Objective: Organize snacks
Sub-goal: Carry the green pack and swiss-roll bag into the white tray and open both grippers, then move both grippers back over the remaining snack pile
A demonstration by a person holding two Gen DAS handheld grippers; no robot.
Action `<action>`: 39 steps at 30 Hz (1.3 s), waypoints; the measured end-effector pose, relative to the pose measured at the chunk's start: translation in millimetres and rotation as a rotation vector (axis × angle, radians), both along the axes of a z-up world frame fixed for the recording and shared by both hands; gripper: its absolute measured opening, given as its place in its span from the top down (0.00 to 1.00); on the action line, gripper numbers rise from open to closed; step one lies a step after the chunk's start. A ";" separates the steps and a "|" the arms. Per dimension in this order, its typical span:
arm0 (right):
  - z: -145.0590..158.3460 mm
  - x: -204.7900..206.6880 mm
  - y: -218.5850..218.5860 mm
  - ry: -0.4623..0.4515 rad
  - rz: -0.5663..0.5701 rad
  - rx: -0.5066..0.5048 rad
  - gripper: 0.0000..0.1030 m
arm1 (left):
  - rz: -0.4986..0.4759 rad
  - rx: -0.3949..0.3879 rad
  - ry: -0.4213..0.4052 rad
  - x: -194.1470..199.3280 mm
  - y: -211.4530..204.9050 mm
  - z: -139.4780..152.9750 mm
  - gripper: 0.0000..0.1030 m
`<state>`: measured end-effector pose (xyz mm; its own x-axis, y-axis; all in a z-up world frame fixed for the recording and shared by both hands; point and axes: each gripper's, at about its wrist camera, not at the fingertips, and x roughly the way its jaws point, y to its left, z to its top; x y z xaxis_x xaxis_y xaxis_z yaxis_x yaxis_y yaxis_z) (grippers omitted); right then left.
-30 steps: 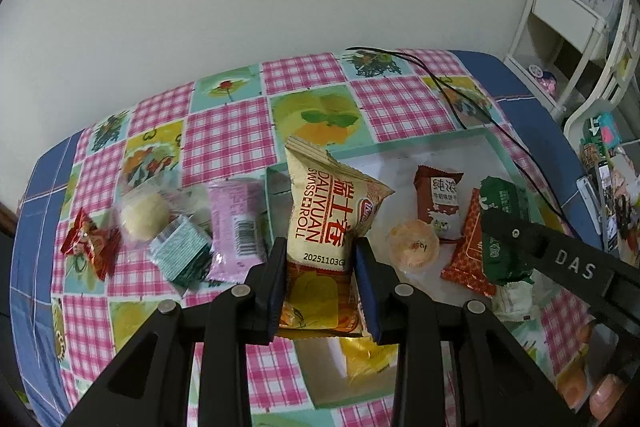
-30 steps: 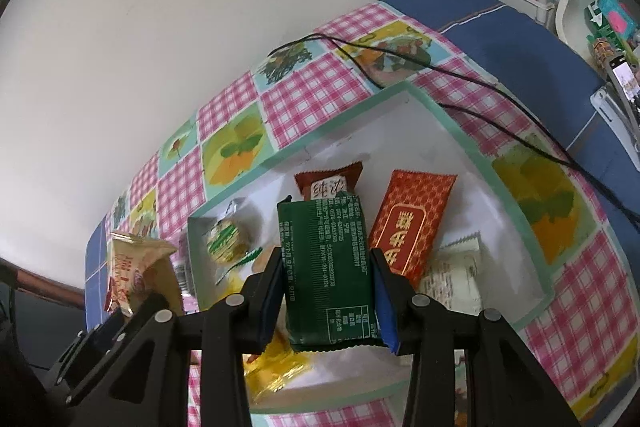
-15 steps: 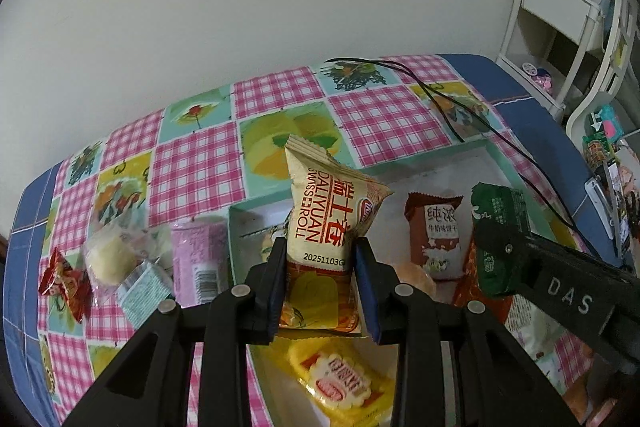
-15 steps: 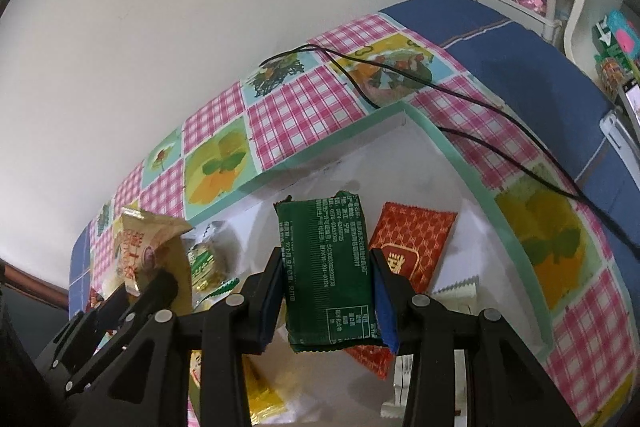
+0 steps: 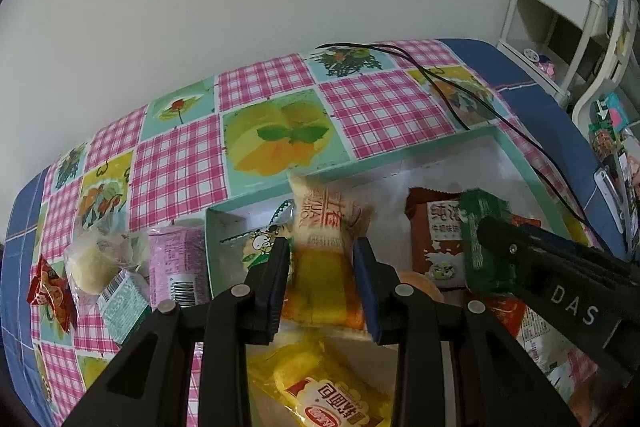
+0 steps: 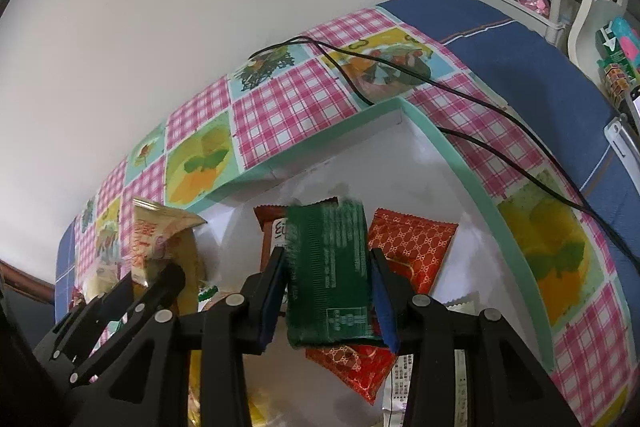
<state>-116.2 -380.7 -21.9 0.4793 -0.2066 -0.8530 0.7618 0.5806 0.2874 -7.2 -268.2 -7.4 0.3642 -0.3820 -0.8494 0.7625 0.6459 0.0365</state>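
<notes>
1. The mint-green box (image 5: 516, 163) lies on the checked tablecloth (image 5: 180, 163); its far rim and right rim bound a white floor that shows bare toward the far right corner, while the near half is crowded with packets. A black cable (image 6: 460, 95) crosses the cloth just beyond the right rim.
2. Outside the left wall lie a pink packet (image 5: 178, 269), a round pale cake (image 5: 94, 263), a small green packet (image 5: 124, 301) and a red candy (image 5: 48, 287).
3. Compared with half a second ago, the left gripper (image 5: 322, 287) has widened: gaps now show on both sides of the Swiss roll packet (image 5: 324, 247), which looks blurred and sits lower. The right gripper (image 6: 330, 291) also looks looser around the green packet (image 6: 328, 275), likewise blurred.
4. Both grippers point into the box from the near side, left beside right, over a yellow packet (image 5: 320, 387), a brown packet (image 5: 434, 239) and a red patterned packet (image 6: 408, 251).
</notes>
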 end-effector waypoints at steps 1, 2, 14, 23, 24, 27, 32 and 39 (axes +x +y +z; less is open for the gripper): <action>0.8 -0.3 0.0 -0.002 0.001 -0.003 0.57 | -0.003 0.001 0.000 -1.1 -0.5 1.1 0.67; 1.8 -0.3 0.2 -0.003 0.001 -0.003 0.57 | -0.004 0.001 0.001 -1.4 -0.5 2.2 0.67; 25.5 -6.6 14.0 0.081 0.000 0.004 0.55 | 0.096 0.063 0.045 2.9 26.0 27.6 0.61; 38.1 -9.1 39.3 0.101 0.057 0.013 0.55 | 0.142 0.063 0.046 -0.7 56.2 39.5 0.61; 39.1 -8.3 43.3 0.104 0.069 0.008 0.55 | 0.145 0.059 0.049 -1.7 60.5 39.9 0.61; 39.6 -5.7 54.1 0.114 0.099 -0.002 0.55 | 0.162 0.054 0.056 -3.8 73.1 40.8 0.61; 40.1 -0.8 66.7 0.116 0.129 -0.009 0.55 | 0.188 0.047 0.058 -2.6 86.3 42.1 0.61; 39.0 4.9 71.6 0.122 0.144 -0.014 0.55 | 0.217 0.049 0.074 4.7 91.4 38.8 0.59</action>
